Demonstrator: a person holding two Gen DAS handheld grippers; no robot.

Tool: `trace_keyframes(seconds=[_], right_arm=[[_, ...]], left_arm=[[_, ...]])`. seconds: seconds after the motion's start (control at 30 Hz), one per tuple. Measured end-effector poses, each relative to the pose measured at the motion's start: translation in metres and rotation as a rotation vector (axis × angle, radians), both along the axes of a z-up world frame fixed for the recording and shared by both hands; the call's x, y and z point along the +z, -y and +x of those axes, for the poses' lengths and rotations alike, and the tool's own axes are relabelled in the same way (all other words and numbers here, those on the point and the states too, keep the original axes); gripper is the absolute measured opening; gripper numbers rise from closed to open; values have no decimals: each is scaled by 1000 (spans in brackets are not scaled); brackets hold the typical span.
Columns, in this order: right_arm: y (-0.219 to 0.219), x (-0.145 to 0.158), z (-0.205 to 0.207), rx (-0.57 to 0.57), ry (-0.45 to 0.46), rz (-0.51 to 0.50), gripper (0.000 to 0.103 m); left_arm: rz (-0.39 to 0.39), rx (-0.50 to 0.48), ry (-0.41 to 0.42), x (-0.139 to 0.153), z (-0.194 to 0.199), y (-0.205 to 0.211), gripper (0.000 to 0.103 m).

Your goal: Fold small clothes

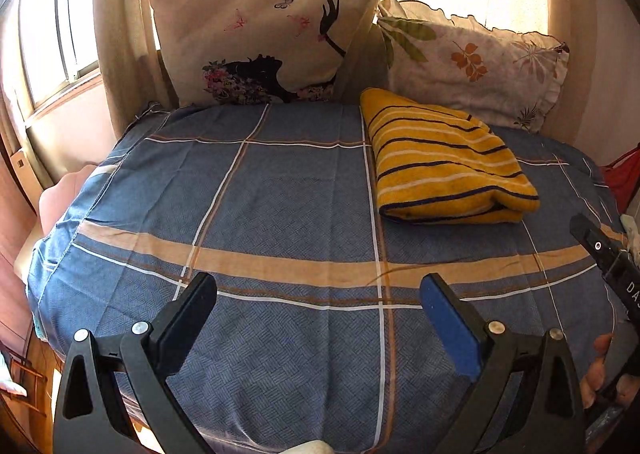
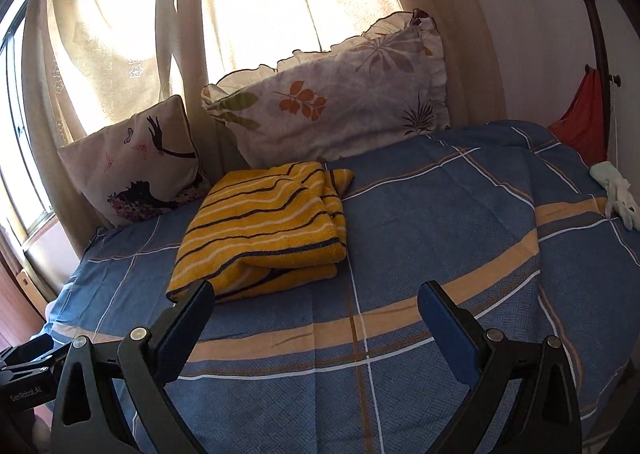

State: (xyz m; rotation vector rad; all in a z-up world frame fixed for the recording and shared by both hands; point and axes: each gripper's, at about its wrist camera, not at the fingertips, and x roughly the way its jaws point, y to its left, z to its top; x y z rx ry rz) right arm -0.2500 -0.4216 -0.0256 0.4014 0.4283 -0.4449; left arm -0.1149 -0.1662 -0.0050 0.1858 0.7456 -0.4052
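Observation:
A yellow cloth with dark and white stripes point(image 1: 444, 158) lies folded on the blue plaid bed sheet point(image 1: 280, 190), at the right of the left wrist view and centre-left of the right wrist view point(image 2: 268, 222). My left gripper point(image 1: 318, 290) is open and empty above the sheet, well short of the cloth. My right gripper point(image 2: 316, 296) is open and empty, its left fingertip point(image 2: 202, 294) just in front of the cloth's near corner. Part of the right gripper's body shows at the right edge of the left wrist view point(image 1: 608, 258).
Two pillows lean against the curtained window at the head of the bed: a beige one with a black figure point(image 1: 260, 42) and a floral one point(image 2: 340, 98). A pale small garment point(image 2: 618, 192) and a red cloth point(image 2: 584, 118) lie at the bed's right edge.

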Motion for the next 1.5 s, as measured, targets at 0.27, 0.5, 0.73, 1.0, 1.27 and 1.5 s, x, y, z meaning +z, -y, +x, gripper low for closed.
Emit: trace_keyframes(seconds=[0.27,0.5,0.73,1.0,1.27,1.5], right_arm=[[12,-16,9,31,-12,-17,103],[42,-26,0,-7,-3,26,103],[63,-36,3,-38,-28,80,103],[62,-38,24,-4,-79,75,103],[50,-38,38,13,-124,47,103],[38,-37,45,29,-155,19,103]], left_arm=[[58,-17,-6,-2,-6,33,101],[88,-62,-24,-9,-8,63,101],[82,-90,-67,-19,5,81,101],[56,-62,-134,-32,27,72,101],[49,-81,-144,-37,30,68,101],[24,-79,-158,-38,34,59,101]])
